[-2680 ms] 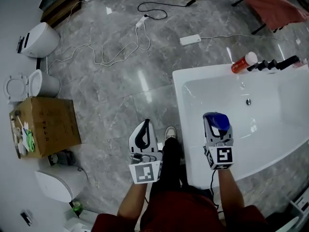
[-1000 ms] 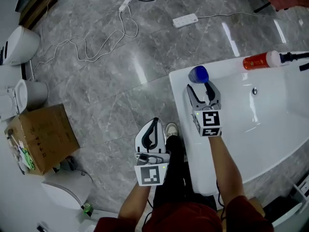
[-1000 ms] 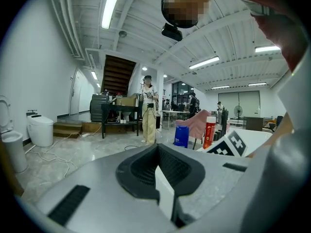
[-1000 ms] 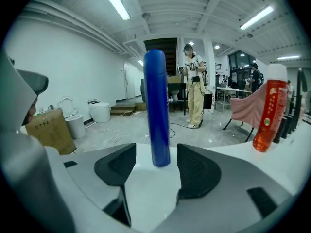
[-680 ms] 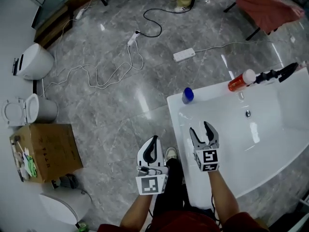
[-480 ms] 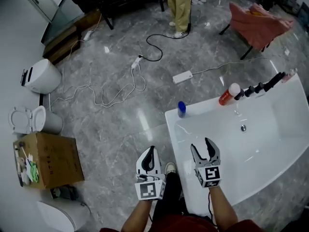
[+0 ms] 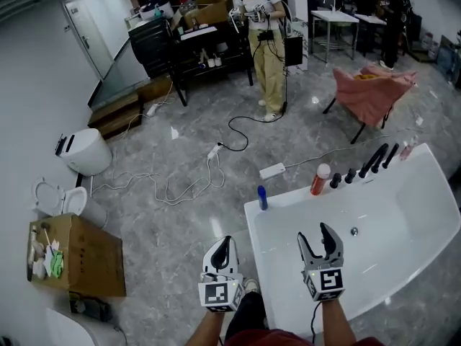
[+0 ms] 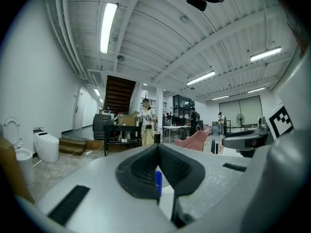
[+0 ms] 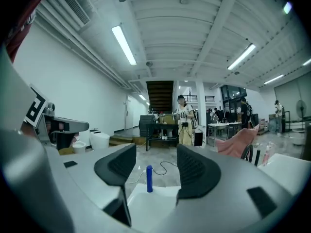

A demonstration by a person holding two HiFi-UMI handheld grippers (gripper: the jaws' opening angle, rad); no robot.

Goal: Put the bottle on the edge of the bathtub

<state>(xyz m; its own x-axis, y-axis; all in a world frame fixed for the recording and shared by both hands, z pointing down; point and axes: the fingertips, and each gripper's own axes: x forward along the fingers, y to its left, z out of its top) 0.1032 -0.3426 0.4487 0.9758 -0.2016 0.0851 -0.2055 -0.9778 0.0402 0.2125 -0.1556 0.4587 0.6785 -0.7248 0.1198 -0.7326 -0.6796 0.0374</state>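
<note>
Gone from the right gripper (image 7: pixel 315 235) is the blue bottle (image 7: pixel 263 197) it carried a few seconds back: the bottle now stands upright on the far left corner of the bathtub (image 7: pixel 253 231) rim, and the gripper has drawn back to the tub's near side, well apart from it. Its tongs are released, spread wide with nothing between them; its own view shows the bottle only in the distance beyond the gap. The left gripper (image 7: pixel 222 242) hangs just off the tub's near left edge, over the floor, tongs clenched together on nothing.

By my reading, the placing step is done and this is the retreat. The bottle sits close to the outer edge of the corner, so the next move, if any, calls only for keeping both grippers clear of it; a nudge there could tip it to the floor.

Along the tub's far rim, to the right of the blue bottle, an orange bottle with a white cap (image 7: pixel 319 180) stands beside a row of black tap fittings (image 7: pixel 367 166). The tub is glossy white and smooth. Beyond it lies grey polished marble floor (image 7: pixel 180 222), with a white power strip (image 7: pixel 272 171) and trailing cable (image 7: pixel 189 188) behind the tub. Farther off to the tub's left sit a cardboard box (image 7: pixel 79 254) and a white toilet (image 7: pixel 83 152). Well behind the tub are a pink-draped chair (image 7: pixel 371 92) and a standing person (image 7: pixel 263 34).
</note>
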